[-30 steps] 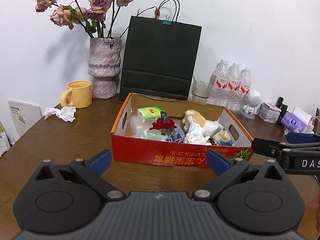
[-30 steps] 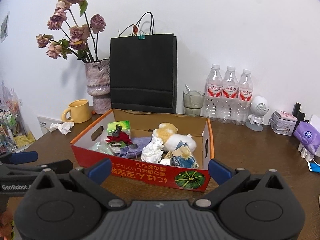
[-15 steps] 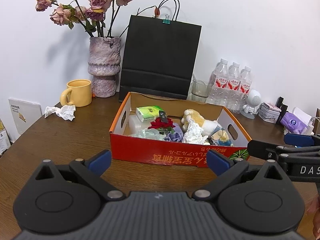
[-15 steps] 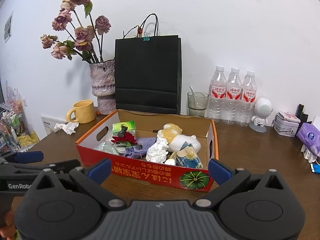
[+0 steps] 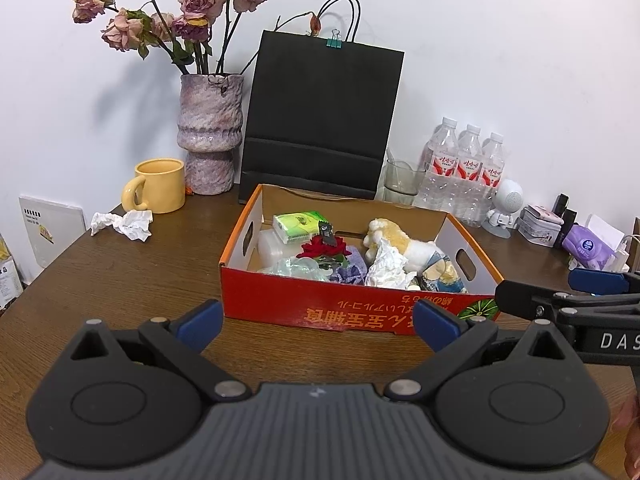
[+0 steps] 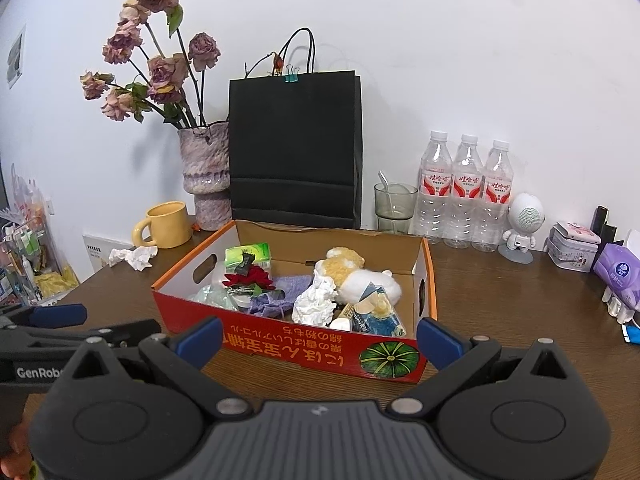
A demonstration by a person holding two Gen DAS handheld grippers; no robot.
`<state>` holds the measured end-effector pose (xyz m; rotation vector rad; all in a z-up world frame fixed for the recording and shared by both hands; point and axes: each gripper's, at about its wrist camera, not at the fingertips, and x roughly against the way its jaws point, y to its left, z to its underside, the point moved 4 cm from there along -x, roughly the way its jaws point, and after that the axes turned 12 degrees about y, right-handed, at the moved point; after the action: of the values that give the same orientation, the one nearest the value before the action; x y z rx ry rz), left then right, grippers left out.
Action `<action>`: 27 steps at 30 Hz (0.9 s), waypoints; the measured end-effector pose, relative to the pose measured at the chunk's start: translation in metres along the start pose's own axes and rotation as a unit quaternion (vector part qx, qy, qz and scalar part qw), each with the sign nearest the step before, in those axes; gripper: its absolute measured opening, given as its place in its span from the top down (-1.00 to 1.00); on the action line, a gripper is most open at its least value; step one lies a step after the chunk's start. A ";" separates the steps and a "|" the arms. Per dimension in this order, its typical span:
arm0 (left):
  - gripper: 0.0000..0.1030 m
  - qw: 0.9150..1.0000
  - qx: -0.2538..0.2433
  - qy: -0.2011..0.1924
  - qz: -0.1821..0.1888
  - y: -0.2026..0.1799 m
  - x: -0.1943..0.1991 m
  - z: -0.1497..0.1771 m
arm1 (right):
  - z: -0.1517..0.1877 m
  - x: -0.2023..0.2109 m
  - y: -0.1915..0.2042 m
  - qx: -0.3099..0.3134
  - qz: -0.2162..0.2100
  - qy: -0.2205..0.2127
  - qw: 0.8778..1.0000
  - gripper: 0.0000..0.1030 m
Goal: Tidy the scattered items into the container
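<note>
Through the left wrist camera I saw my left gripper [image 5: 318, 322] held low over the brown table [image 5: 120, 280], its blue-tipped jaws spread wide with nothing between them. Just ahead sat the red cardboard box [image 5: 352, 308], already holding a green tissue pack [image 5: 302, 226], a red fabric flower [image 5: 326, 249], a crumpled white paper [image 5: 386, 268] and a plush toy [image 5: 404, 242]. One scattered piece was outside it: a crumpled tissue [image 5: 124, 224] lay on the table well to the left of the box, just in front of the yellow mug [image 5: 158, 186]. The right gripper [image 5: 560, 298] reached in from the right edge, near the box's right front corner. In the right wrist camera my right gripper [image 6: 318, 338] likewise had its jaws far apart and empty, with the box [image 6: 304, 348] straight in front. The crumpled tissue [image 6: 134, 257] rested beside the mug [image 6: 168, 225], left of the box, apart from it. The left gripper [image 6: 80, 326] showed at the left edge; I could not tell its jaw state from this side.
</note>
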<state>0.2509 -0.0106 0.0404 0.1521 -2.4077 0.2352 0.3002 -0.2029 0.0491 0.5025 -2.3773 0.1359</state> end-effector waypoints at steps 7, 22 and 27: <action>-1.00 1.000 0.000 0.001 0.000 0.000 0.000 0.000 | 0.000 -0.001 0.000 -0.001 0.001 0.001 1.000 -1.00; -1.00 1.000 0.000 0.003 -0.001 0.000 -0.002 0.000 | 0.000 -0.003 0.002 0.001 0.001 0.003 1.000 -1.00; -1.00 1.000 0.000 0.003 -0.001 -0.001 -0.002 0.000 | 0.000 -0.002 0.002 0.000 0.001 0.003 1.000 -1.00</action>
<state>0.2528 -0.0110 0.0395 0.1546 -2.4009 0.2337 0.3009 -0.2001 0.0475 0.4980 -2.3719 0.1391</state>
